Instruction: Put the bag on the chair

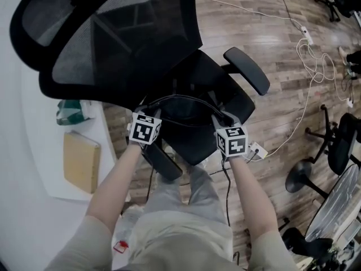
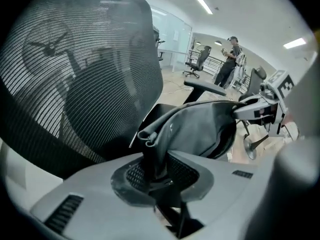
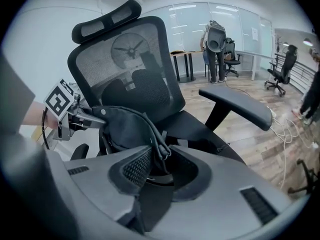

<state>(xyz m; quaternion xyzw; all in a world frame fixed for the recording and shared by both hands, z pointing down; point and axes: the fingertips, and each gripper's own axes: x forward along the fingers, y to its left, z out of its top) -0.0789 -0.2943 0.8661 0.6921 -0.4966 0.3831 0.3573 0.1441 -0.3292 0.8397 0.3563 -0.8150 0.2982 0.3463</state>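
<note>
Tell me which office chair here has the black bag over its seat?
The big mesh-backed chair right before the person: the black bag is over its seat. The other chairs stand off across the floor.

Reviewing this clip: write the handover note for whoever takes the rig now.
Left gripper: jaws apart, edge of the black fabric bag between them, not pinched.
Right gripper: jaws apart, the bag's strap between them, against one pad.
Bag: strung between both grippers over the seat of the black mesh office chair; whether it rests there is unclear.
Done: bag brought to the chair.
To do: confirm it sits on the seat, withdraw both grippers.
</note>
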